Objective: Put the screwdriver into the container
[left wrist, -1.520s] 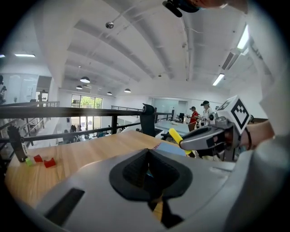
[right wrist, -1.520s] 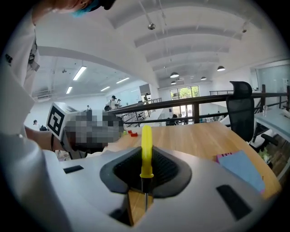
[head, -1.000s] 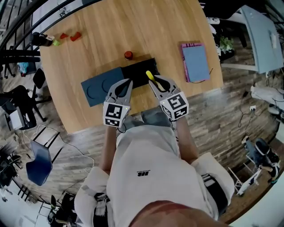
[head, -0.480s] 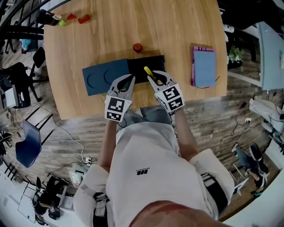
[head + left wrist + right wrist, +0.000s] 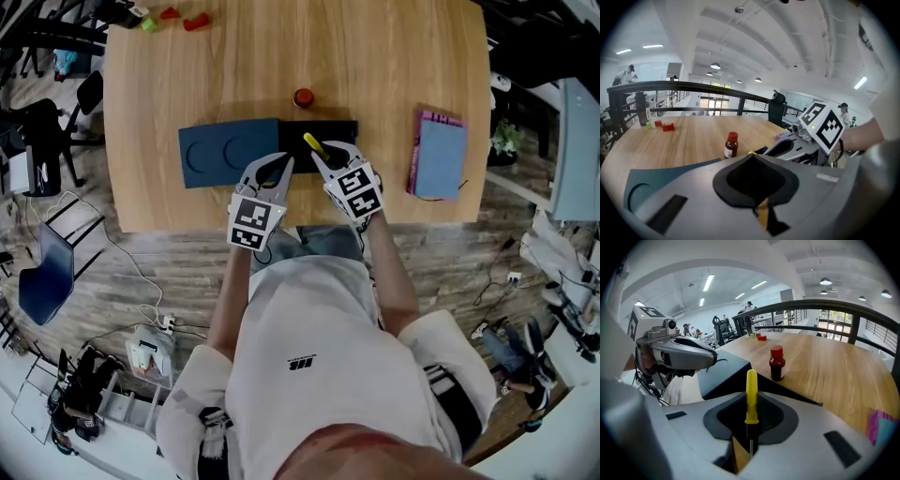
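Red blocks (image 5: 195,22) sit way off at the far left corner of the wooden table (image 5: 394,56). Next is a dark blue tray (image 5: 225,155), with the black container (image 5: 342,131) butted against its right end and a small brown bottle (image 5: 303,97) just behind. The left gripper (image 5: 281,161) hangs by that seam, jaws pressed together and holding nothing. The right gripper (image 5: 328,157) is clamped on the screwdriver (image 5: 314,143), its yellow handle poking over the container's near edge, not in yet. A pink-and-blue notebook (image 5: 441,155) lies far right.

Table (image 5: 187,84): matt grained wood. Screwdriver (image 5: 751,394) handle: glossy yellow plastic. Container (image 5: 292,133): smooth matt finish.
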Demonstrator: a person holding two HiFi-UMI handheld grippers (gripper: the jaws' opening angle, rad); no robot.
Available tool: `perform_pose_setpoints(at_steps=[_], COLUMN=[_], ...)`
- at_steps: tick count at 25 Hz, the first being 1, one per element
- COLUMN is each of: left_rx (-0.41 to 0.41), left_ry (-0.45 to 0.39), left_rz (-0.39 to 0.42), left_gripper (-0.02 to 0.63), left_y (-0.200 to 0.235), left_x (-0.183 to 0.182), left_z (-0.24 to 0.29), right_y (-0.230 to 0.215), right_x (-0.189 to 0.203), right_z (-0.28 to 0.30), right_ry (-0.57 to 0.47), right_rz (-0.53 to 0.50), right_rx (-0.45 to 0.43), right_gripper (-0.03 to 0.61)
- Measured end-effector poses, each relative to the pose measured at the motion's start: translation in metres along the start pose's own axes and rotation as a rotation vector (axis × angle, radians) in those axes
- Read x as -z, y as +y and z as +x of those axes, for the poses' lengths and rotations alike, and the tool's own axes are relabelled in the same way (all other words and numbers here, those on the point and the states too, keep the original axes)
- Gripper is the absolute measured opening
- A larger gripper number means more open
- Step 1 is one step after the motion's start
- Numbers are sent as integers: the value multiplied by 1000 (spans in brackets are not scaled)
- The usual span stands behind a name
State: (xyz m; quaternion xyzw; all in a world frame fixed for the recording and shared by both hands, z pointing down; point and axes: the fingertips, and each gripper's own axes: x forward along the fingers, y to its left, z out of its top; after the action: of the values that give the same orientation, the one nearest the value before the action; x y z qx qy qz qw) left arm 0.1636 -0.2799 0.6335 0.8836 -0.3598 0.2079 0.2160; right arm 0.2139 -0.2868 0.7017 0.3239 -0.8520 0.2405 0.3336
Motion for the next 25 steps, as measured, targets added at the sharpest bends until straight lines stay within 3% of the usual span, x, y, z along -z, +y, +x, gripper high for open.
perform_pose_setpoints(at_steps=[7, 25], left_rx=[-32, -45], left_ry=[-12, 6], left_rz=[-29, -59], left_gripper=[11, 11], left_y=[-2, -1], left_x=[2, 10], left_z=[2, 12], right_y=[-1, -11], right_x=[9, 14], right_z=[20, 48], right_ry=[83, 216], right_rz=[-32, -106], right_rx=[-47, -47], right_gripper=[64, 64])
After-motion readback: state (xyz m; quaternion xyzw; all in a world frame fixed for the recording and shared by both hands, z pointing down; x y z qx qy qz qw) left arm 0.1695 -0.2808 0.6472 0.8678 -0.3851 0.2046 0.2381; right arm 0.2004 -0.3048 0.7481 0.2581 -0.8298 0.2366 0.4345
